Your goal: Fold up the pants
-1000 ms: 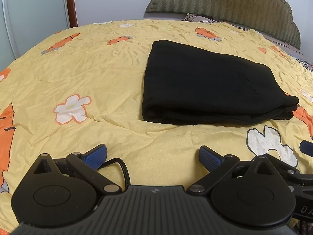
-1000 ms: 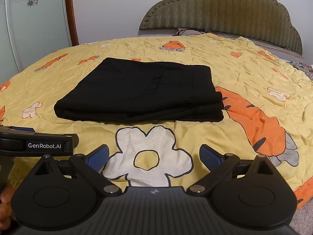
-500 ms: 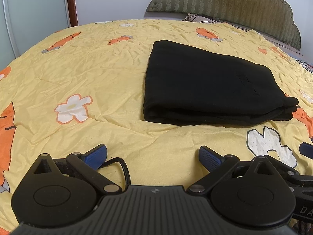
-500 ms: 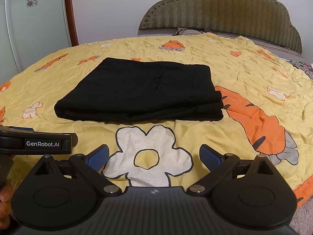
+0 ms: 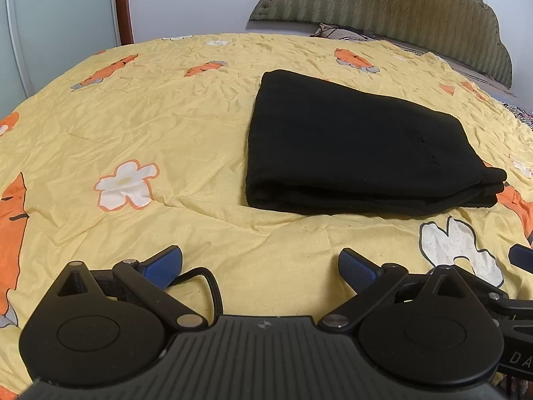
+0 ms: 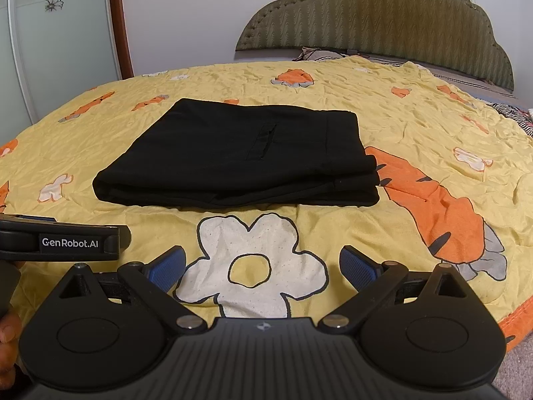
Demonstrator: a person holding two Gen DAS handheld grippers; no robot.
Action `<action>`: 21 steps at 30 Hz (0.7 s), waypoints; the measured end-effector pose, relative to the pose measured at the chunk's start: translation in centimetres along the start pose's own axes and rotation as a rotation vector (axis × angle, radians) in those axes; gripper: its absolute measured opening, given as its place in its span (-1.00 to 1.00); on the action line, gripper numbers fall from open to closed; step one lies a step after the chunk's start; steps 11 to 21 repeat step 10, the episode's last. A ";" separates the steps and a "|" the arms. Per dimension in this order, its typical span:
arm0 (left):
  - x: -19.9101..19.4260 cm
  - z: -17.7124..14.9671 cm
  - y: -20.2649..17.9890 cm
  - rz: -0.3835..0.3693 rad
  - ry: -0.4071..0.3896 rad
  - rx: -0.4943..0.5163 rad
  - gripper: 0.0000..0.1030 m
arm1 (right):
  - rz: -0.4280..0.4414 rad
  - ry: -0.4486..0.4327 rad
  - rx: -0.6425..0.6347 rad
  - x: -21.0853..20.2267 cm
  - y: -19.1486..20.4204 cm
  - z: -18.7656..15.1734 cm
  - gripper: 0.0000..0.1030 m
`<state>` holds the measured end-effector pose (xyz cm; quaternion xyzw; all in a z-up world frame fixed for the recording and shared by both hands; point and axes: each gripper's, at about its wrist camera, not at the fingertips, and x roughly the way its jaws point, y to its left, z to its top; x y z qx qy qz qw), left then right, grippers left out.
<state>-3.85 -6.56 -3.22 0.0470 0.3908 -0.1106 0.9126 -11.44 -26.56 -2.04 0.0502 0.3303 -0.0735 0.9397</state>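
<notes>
Black pants (image 5: 359, 146) lie folded into a flat rectangular stack on the yellow quilt, right of centre in the left wrist view. The right wrist view shows the same pants (image 6: 246, 156) centred, layered edges facing me. My left gripper (image 5: 261, 266) hovers over bare quilt short of the stack, open, nothing between its blue pads. My right gripper (image 6: 262, 268) is also open and empty, above a white flower print in front of the pants. The left gripper's body (image 6: 63, 241) shows at the left of the right wrist view.
The yellow quilt (image 5: 166, 140) with carrot and flower prints covers the bed. A green padded headboard (image 6: 373, 16) and a pillow (image 6: 319, 53) stand at the far end. A glass door with a wooden frame (image 6: 116, 23) is at the left. The bed's edge (image 6: 519, 326) drops off at lower right.
Both views have shifted very slightly; the pants sit a little lower and further off. Both grippers stay open and the pants have not moved.
</notes>
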 end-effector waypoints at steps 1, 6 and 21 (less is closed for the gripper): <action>-0.1 0.0 0.0 -0.001 -0.002 -0.001 0.97 | -0.001 -0.001 0.000 0.0 0.0 0.0 0.93; -1.2 0.2 0.5 -0.013 -0.028 -0.016 0.97 | -0.008 -0.007 -0.001 -0.4 0.1 0.2 0.93; -3.7 1.9 4.1 0.023 -0.121 -0.114 0.97 | 0.093 -0.076 -0.054 -1.6 0.6 0.7 0.93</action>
